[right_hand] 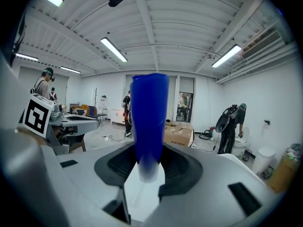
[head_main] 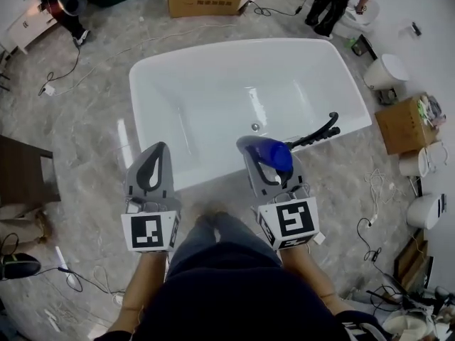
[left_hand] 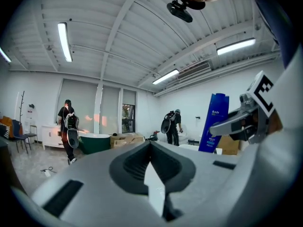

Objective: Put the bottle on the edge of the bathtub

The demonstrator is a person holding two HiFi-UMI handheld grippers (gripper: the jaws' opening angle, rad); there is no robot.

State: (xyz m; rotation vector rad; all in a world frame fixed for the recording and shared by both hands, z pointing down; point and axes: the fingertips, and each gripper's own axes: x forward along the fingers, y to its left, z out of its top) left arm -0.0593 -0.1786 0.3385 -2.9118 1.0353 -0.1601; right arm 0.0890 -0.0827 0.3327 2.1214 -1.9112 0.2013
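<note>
Grey marbled floor (head_main: 92, 119) surrounds a white bathtub (head_main: 234, 46), and the person stands at its near long side. The right gripper (head_main: 264, 153) has its jaws pinching a tall blue bottle (head_main: 275, 155). In the right gripper view the jaws close on the bottle's (right_hand: 149, 122) lower part, where the blue fades to white, and the body stands up and away from them. The bottle hangs over the tub's near rim, not yet resting on it. The left gripper (head_main: 158, 151) is level beside the right one, with its jaws pressed together on nothing, just short of the same rim.

The bottle looks like smooth, stiff plastic, so it is probably light and a little slippery under the pads. A hold low on the body looks sensible: it keeps the base steady for setting down. The bottle is tall and narrow, so it is likely to tip on a narrow, glossy rim unless it lands flat. A black curved fitting (head_main: 316, 132) sits on the tub's rim to the right, and it would be best to keep clear of it.
</note>
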